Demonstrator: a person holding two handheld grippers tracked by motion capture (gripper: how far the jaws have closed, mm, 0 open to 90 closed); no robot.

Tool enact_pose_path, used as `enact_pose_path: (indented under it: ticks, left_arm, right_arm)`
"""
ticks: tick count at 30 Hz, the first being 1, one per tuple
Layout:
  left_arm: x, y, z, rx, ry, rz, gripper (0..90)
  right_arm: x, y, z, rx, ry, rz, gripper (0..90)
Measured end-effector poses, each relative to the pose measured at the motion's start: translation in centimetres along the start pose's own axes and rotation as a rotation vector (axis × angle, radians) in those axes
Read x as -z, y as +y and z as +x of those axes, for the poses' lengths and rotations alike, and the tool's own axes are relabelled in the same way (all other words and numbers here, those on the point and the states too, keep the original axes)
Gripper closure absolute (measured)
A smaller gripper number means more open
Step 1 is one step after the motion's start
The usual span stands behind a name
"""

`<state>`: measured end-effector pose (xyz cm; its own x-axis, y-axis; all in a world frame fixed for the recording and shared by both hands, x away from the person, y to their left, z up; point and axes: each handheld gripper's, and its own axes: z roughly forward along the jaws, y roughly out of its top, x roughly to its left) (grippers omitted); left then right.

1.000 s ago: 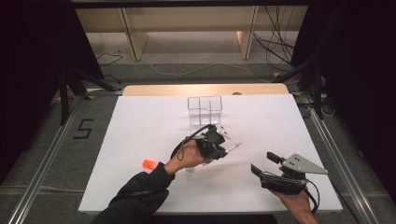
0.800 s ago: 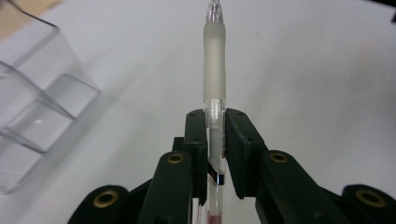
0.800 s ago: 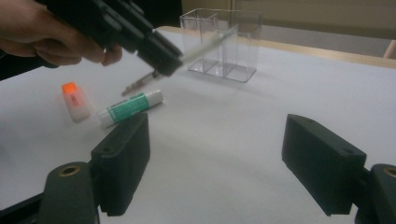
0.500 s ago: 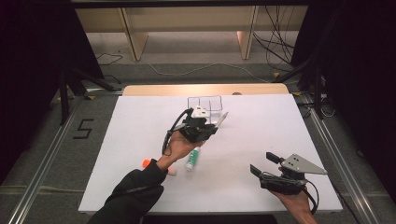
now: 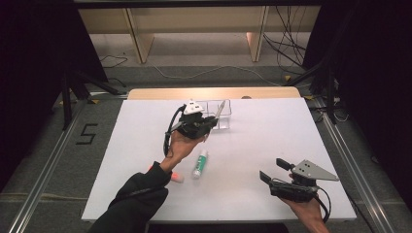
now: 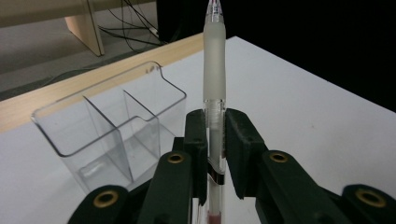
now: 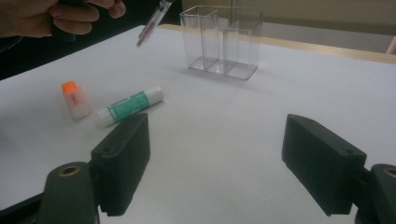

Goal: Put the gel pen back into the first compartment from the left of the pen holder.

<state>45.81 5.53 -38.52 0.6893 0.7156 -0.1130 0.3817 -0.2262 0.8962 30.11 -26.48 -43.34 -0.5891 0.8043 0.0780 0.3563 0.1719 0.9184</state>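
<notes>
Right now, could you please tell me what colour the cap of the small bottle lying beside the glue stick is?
Orange; the cap of the small bottle shows best in the right gripper view.

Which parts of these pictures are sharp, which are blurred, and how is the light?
High view: even light on the white table, dark surroundings, soft detail overall. Left gripper view: the pen in the left gripper is sharp, the clear organizer slightly soft. Right gripper view: the right gripper looks blurred up close; the glue stick is clearer.
</notes>
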Motion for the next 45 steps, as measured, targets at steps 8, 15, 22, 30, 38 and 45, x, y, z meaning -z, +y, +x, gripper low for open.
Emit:
enact_pose_path:
  ticks: [8,15,22,30,38,45]
  left_arm:
    - [-0.1,0.3,2.0,0.045,0.043,-0.039,79.0]
    - [-0.3,0.7,3.4,0.086,0.082,-0.083,79.0]
    - [-0.6,1.5,4.2,0.100,0.108,-0.103,79.0]
    - [-1.4,2.3,4.8,0.119,0.127,-0.124,78.9]
    - [-2.4,3.0,5.6,0.133,0.165,-0.145,79.0]
    - [-3.0,3.4,6.2,0.143,0.190,-0.164,78.9]
  right_arm:
    - [-0.1,0.0,0.0,-0.002,0.003,0.005,24.4]
    - [-0.1,0.0,0.0,-0.005,0.005,0.003,24.4]
    - [-0.2,-0.1,0.0,-0.003,0.006,0.005,24.3]
    - [-0.2,0.0,0.0,0.002,0.008,0.004,24.4]
    - [-0.2,-0.1,0.0,0.000,0.010,0.006,24.4]
    - [-0.3,-0.1,0.0,0.005,0.015,0.006,24.4]
